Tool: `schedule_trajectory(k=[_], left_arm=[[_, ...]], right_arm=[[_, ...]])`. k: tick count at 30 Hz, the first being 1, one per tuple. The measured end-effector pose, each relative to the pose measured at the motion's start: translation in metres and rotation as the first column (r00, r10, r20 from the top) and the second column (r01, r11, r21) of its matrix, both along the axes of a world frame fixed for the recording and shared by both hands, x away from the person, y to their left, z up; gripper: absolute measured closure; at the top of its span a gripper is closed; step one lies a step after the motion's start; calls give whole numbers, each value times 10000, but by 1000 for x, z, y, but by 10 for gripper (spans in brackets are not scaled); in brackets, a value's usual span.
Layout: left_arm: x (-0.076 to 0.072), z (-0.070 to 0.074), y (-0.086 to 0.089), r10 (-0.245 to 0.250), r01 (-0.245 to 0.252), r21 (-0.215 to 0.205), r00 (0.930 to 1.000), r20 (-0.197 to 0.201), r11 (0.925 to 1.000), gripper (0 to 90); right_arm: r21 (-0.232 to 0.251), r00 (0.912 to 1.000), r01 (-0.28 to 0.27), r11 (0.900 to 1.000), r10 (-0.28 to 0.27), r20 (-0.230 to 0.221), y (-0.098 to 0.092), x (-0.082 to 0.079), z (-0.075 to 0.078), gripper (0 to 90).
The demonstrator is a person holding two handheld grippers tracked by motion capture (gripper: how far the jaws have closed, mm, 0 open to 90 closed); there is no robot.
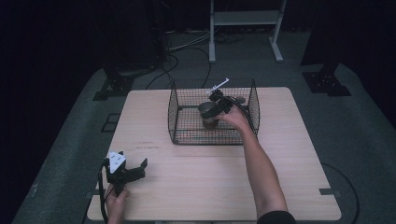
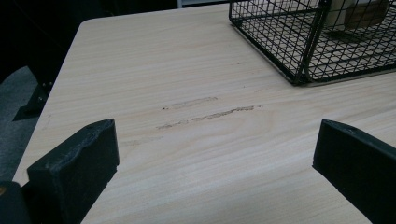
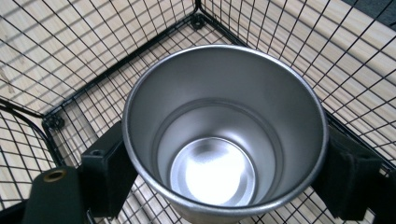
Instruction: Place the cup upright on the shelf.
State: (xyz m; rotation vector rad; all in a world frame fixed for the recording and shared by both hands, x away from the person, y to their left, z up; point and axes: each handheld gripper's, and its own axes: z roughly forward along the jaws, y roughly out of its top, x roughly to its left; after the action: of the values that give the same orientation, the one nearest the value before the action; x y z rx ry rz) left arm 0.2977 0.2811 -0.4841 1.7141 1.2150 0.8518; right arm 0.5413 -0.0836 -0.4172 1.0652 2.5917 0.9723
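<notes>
1. Nearest the person, the left tool [image 1: 125,169] rests low over the front left of the pale wooden worktop [image 1: 196,186], jaws spread wide with nothing between them. In the left gripper view, bare scuffed wood lies between the jaws.
2. Farther out, a forearm reaches into a black wire basket [image 1: 175,116] standing at the back middle of the worktop.
3. Inside the basket, the right tool [image 1: 215,110] is clamped on a metal cup [image 3: 224,135], one jaw on each side of the wall just under the rim.
4. The cup stands upright, open mouth up, and is empty; its polished inside shines.
5. It looks rigid, fairly light and smooth, so likely slippery. A firm squeeze just below the rim seems the safest hold.
6. A pale band shows around the cup's lower part; what it is cannot be told.
</notes>
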Motion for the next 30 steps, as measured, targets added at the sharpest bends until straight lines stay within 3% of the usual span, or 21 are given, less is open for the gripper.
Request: schedule_trajectory(k=[8,22,30], left_arm=[[0,0,0,-12,12,11,10000,4,10000,0],[0,0,0,11,-11,-10,10000,2,10000,0],[0,0,0,8,-8,-7,10000,3,10000,0]], right_arm=[[-234,9999,3,9997,0,156,-1,0,0,174],[-798,9997,-254,9965,250,-67,0,-3,-1,143],[-889,9997,-237,9958,234,-44,0,-4,1,132]])
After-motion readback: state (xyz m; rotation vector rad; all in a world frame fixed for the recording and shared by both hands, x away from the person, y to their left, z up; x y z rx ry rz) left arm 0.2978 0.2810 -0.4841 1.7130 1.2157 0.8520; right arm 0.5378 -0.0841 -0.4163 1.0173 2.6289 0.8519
